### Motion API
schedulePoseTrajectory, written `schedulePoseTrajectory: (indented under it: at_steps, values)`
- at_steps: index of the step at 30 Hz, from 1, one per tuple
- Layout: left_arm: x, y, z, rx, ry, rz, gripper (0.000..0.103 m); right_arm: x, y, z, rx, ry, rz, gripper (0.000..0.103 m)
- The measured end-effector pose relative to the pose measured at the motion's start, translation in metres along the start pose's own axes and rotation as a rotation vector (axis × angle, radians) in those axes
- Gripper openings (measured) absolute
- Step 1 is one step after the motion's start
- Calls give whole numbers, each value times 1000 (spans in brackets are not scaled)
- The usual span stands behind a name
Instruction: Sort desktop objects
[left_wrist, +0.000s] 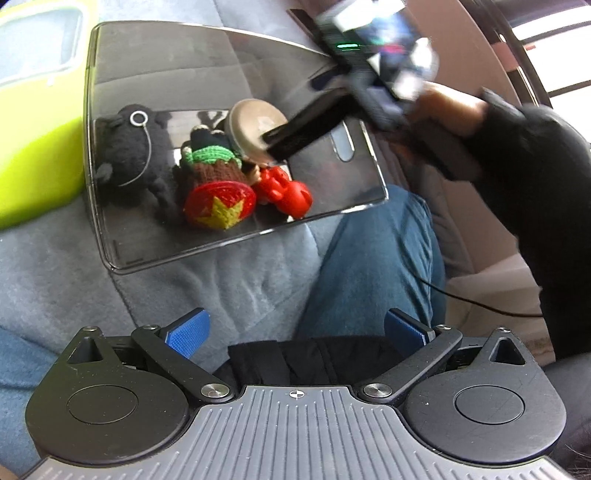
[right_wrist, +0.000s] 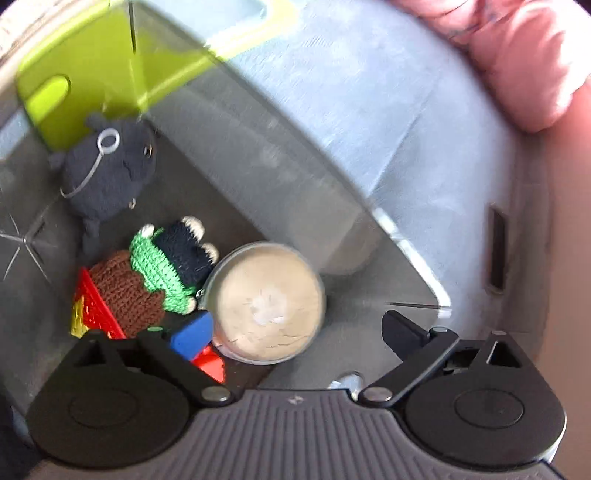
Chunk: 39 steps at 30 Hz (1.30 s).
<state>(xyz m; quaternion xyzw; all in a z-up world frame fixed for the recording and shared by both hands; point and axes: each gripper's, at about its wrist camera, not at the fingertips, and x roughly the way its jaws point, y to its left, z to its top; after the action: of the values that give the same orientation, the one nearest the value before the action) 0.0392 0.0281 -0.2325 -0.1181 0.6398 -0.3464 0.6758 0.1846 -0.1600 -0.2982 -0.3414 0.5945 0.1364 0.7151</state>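
Only the left view shows the knee (left_wrist: 373, 258) and wide-open, empty left gripper (left_wrist: 295, 328); the right gripper (right_wrist: 299, 332), wide open and empty, hangs over the tin (right_wrist: 267, 301) in the clear box (right_wrist: 406, 236).

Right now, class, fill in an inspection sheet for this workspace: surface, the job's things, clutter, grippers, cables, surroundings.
Surface: grey fabric cushion.
Job's things: clear plastic bin holding a black plush toy, a brown and green knitted doll, a round beige lidded tin and a red plastic toy.
Clutter: lime green plastic basket beside the bin.
Grippers: left gripper open, empty; right gripper open over the tin, fingers not pressing it.
Cables: thin black cable.
Surroundings: a person's jeans; pink cushion.
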Motion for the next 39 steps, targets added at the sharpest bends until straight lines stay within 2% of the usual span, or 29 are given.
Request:
schedulePoseTrajectory:
  at_steps: [3, 5, 7, 8, 9, 11, 12, 13, 15, 16, 17, 18, 20, 23, 25, 28, 31, 34, 35, 37, 39]
  values:
    - [-4, 0, -3, -1, -5, 19, 103, 25, 16, 6, -9, 46, -15, 96]
    - [-6, 2, -4, -13, -9, 22, 103, 40, 21, 9, -18, 67, -26, 103]
    - [-6, 4, -3, -18, -9, 20, 103, 50, 18, 11, 4, 92, 16, 101]
    - [-6, 4, -3, -17, -8, 18, 103, 51, 15, 11, 25, 95, 52, 88]
    - [-5, 4, -3, -16, -5, 16, 103, 46, 14, 11, 40, 84, 81, 81]
    - [-3, 4, -1, -16, 2, 11, 103, 29, 15, 12, 51, 39, 117, 38]
    - [-1, 4, 0, -14, 5, 10, 103, 19, 18, 13, 37, 8, 93, 32]
    - [0, 3, 1, -10, 8, 10, 103, 13, 23, 14, 6, -21, 43, 34]
    - [2, 3, 0, -5, 14, 7, 103, 9, 32, 13, -72, -51, -44, 47]
    - [1, 5, -1, -11, 12, 4, 103, 10, 32, 12, -81, -44, -61, 60]
    - [-1, 9, 0, -28, 5, 1, 103, 10, 28, 10, -67, -42, -59, 66]
    - [-4, 14, 1, -49, -5, -2, 103, 6, 21, 7, -31, -50, -39, 67]
    - [-11, 24, 8, -100, -36, -19, 103, -10, -1, -7, 122, -112, 38, 71]
    - [-19, 26, 36, -138, -63, -57, 103, -45, -45, -52, 424, -287, 166, 87]
    - [-18, 15, 62, -122, -74, -42, 103, -63, -67, -89, 583, -372, 243, 88]
    - [3, 1, 103, -108, -43, 11, 103, -75, -78, -136, 742, -433, 332, 86]
    - [51, 0, 135, -101, 103, 109, 103, -70, -69, -156, 797, -419, 344, 75]
    - [97, 9, 150, -106, 226, 214, 103, -64, -63, -166, 829, -422, 358, 73]
    - [108, 14, 151, -108, 255, 225, 103, -54, -62, -167, 844, -445, 382, 73]
    - [123, 22, 150, -112, 298, 173, 103, -44, -60, -174, 887, -515, 414, 75]
    - [138, 31, 149, -119, 337, 123, 103, -33, -68, -189, 976, -645, 458, 76]
